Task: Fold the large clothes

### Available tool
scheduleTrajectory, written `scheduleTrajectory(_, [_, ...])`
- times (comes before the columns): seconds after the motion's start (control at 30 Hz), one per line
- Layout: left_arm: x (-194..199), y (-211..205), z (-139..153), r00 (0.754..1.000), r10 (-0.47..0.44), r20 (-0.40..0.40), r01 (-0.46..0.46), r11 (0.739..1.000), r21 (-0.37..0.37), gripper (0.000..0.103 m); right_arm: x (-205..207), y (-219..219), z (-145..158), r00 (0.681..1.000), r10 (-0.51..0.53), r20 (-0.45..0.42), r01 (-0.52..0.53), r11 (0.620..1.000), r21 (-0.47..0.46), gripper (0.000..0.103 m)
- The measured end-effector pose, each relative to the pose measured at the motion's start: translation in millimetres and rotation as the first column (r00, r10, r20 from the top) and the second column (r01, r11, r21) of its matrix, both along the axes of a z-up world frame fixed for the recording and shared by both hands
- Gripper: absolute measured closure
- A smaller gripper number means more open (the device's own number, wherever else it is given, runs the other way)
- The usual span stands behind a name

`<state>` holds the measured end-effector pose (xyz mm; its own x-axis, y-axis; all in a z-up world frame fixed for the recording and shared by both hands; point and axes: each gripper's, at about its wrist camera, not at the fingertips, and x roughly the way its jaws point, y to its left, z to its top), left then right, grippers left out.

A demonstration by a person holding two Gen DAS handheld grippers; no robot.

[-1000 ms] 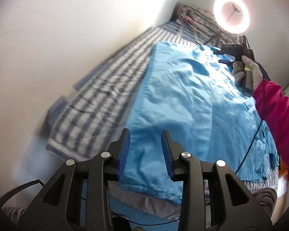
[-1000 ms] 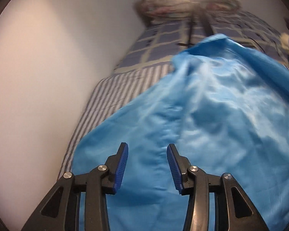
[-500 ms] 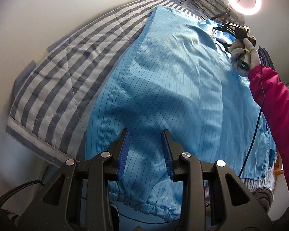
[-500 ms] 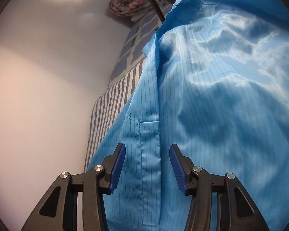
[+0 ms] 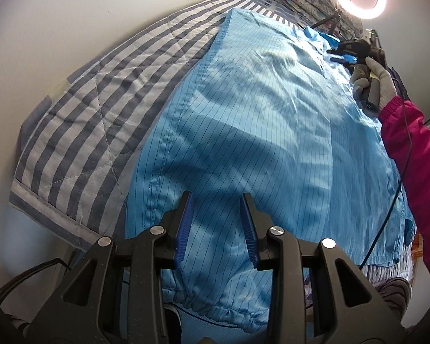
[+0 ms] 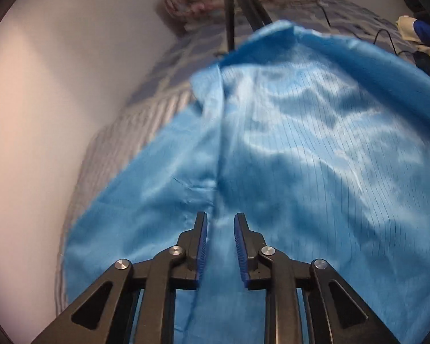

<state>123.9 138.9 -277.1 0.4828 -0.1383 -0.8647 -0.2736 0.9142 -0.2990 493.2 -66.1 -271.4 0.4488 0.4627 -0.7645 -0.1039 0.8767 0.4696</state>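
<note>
Blue garment (image 5: 258,132) lies spread flat on the striped bed quilt (image 5: 80,120). Left tongs (image 5: 215,226) gape wide over the elastic hem end, holding nothing. Right tongs (image 6: 220,243) are part open above a seam near the collar end, also empty. Judgement: pre-grasp step; next, both must pinch an edge to start the fold.

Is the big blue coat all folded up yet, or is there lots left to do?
Lots left. Done: the blue coat lies spread fairly flat on the striped quilt. In hand: nothing yet. The left hand-held gripper hangs open over the gathered hem, and the right hand-held gripper is open above the collar end, gripping no cloth. Left: every fold; no part of the coat looks turned over onto itself yet.
</note>
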Motion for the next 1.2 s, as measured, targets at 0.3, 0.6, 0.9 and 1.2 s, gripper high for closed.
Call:
scheduleTrajectory(0.3, [-15, 10, 7, 0.999, 0.021, 0.025, -0.02, 0.999, -0.049, 0.07, -30, 68, -8, 0.96, 0.28, 0.017, -0.276, 0.954, -0.119, 0.082])
scheduleTrajectory(0.6, [-37, 46, 31, 0.995, 0.077, 0.068, -0.073, 0.996, -0.048, 0.064, -69, 89, 22, 0.935, 0.351, 0.046, -0.339, 0.925, -0.171, 0.082])
scheduleTrajectory(0.9, [-42, 76, 26, 0.992, 0.106, 0.07, -0.098, 0.989, -0.114, 0.064, -272, 128, 64, 0.732, 0.679, 0.055, -0.68, 0.733, 0.005, 0.082])
scheduleTrajectory(1.2, [-49, 83, 20, 0.991, 0.106, 0.081, -0.084, 0.968, -0.236, 0.064, -331, 166, 20, 0.714, 0.698, -0.05, -0.7, 0.714, -0.024, 0.082])
